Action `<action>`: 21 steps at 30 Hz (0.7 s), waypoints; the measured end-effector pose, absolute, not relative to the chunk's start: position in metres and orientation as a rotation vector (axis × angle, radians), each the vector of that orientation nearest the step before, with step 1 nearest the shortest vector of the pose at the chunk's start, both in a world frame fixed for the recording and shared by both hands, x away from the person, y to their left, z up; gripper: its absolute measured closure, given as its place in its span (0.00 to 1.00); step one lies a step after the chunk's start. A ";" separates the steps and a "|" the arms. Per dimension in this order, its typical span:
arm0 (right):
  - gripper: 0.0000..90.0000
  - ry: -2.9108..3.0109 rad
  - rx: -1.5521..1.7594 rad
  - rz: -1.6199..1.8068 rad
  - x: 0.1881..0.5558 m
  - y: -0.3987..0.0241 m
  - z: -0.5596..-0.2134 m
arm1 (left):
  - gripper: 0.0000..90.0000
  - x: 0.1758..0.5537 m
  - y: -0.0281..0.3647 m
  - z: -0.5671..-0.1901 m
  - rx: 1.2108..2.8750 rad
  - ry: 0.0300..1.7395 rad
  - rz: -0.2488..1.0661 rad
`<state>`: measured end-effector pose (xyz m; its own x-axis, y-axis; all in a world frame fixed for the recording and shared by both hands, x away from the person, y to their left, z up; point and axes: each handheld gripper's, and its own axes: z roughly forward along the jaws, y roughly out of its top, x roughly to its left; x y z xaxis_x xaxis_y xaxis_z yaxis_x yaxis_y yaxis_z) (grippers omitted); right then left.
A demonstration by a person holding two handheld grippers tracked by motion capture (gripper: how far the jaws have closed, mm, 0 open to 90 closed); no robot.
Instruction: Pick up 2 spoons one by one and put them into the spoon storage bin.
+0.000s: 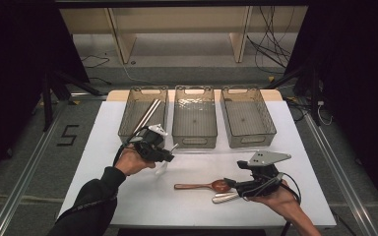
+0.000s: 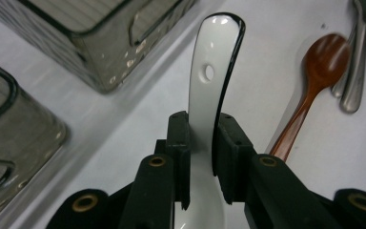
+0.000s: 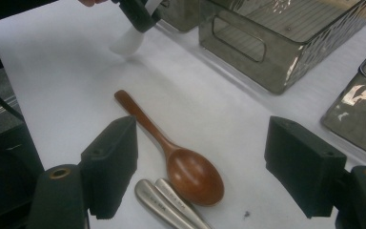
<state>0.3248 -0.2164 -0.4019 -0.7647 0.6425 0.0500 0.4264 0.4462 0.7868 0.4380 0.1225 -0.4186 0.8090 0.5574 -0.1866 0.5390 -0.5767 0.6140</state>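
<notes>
Clearly the left gripper (image 2: 201, 143) is clamping a white ceramic spoon (image 2: 209, 71) by the narrow part of its handle, the two black jaws pressing in from either side, with the bowl end hanging back toward the hand and the handle tip pointing out toward the bins. From the high view that gripper (image 1: 163, 156) is sitting just in front of the left bin (image 1: 128, 125), which is already holding some long metal pieces (image 1: 147, 114), and the spoon looks lifted clear of the white table (image 1: 142, 196), though how far is hard to tell.

To my eye the spoon is going to behave as a stiff, glazed, rather slippery thing: light enough, but brittle, so it is calling for a gentle set-down and not a drop. The grip on the slim handle is looking narrow and off-centre from the heavier bowl, so the spoon may be inclined to pivot between the pads; taking it nearer the bowl would probably be steadier.

Meanwhile the right gripper (image 3: 200, 176) is standing wide apart with nothing between its jaws, hovering over the wooden spoon (image 3: 193, 176) and the metal handles (image 3: 167, 205) touching its bowl; the middle bin (image 1: 194, 118) and right bin (image 1: 248, 118) are standing behind
</notes>
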 end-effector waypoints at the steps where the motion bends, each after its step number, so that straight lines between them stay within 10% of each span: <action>1: 0.31 2.443 0.925 1.218 0.325 -0.216 -0.402 | 0.87 0.438 0.122 -0.415 2.301 0.806 0.052; 21: 0.31 2.443 0.928 1.219 0.325 -0.217 -0.402 | 0.94 0.458 0.113 -0.375 2.189 0.812 0.075</action>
